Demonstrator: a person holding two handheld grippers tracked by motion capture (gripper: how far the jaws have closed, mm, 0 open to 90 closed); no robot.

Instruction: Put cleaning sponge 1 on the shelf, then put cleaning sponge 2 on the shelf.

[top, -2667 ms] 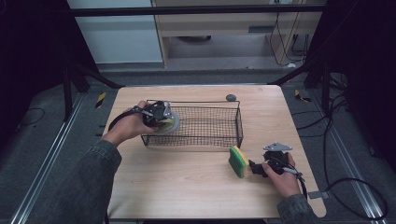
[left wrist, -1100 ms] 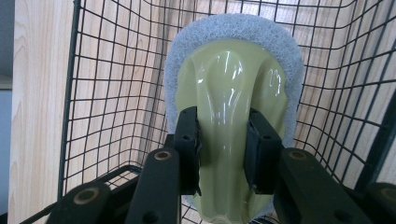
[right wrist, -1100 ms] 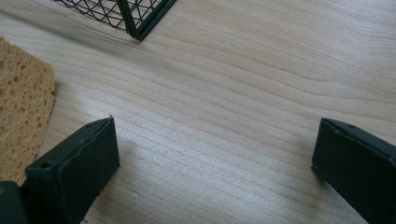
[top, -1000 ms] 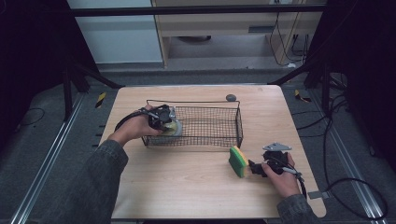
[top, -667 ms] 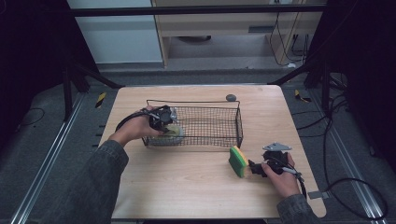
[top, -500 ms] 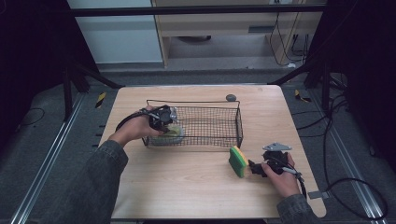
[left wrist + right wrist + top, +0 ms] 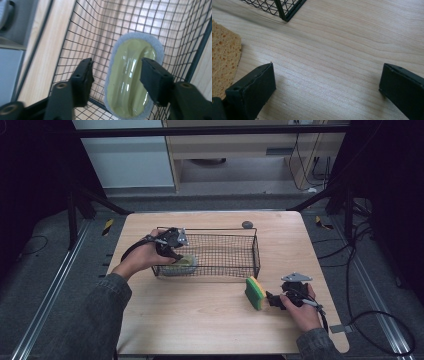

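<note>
A yellow-green scrubber with a grey pad lies in the near left corner of the black wire basket. My left gripper reaches down into that corner. Its jaws have just been opening and now stand apart on either side of the scrubber, with the left pad clear of it. A yellow and green sponge stands on edge on the wooden table. My right gripper rests just right of it, open, with bare wood between its fingers.
A small dark round object sits on the table behind the basket. A corner of the basket shows ahead of the right gripper. The table's front edge lies close to the right hand.
The left hand brought the scrubber from the basket's left rim down into the basket, and its jaws opened off it. The right hand and the sponge kept still.
</note>
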